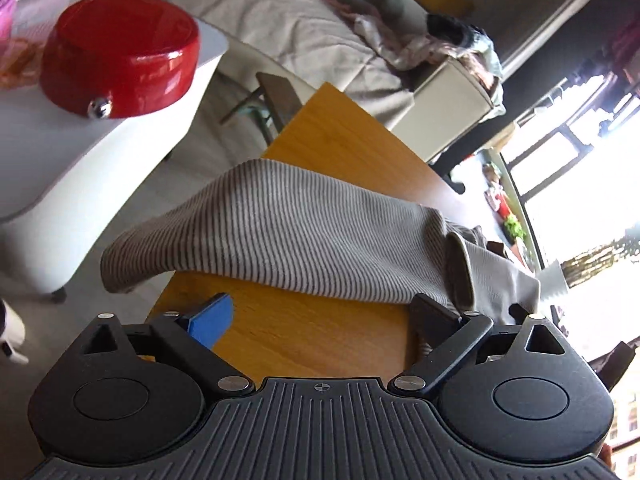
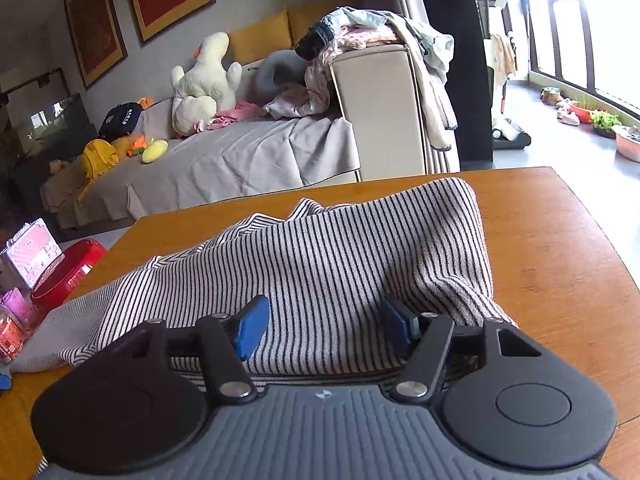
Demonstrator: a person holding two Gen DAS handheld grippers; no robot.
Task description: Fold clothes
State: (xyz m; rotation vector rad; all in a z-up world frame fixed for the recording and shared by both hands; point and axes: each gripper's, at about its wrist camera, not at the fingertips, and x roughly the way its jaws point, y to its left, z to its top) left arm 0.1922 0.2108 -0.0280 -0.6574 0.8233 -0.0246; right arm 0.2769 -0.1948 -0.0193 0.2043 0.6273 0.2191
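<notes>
A beige knit garment with thin dark stripes lies bunched on the orange-brown wooden tabletop. In the right wrist view it spreads across the near half of the surface, its far edge rumpled into ridges, one end trailing off toward the left edge of the tabletop and the other heaped up at the right. In the left wrist view the same garment stretches across the tabletop, and one rounded end hangs past the tabletop's left edge over the pale floor.

The right gripper sits low over the cloth with its blue-padded jaws spread apart; striped fabric fills the gap between them and also lies under the gripper body, but the pads do not pinch it. The left gripper also has its jaws wide apart. Its blue pad on the left hovers over bare wood, while the dark finger on the right sits just beside, perhaps touching, a folded edge of the garment.

Beyond the tabletop's left side stands a white rounded side table carrying a glossy red round container. Farther back is a sofa draped in grey-beige cloth, with a cream plush duck and a pile of loose clothes on its armrest.
</notes>
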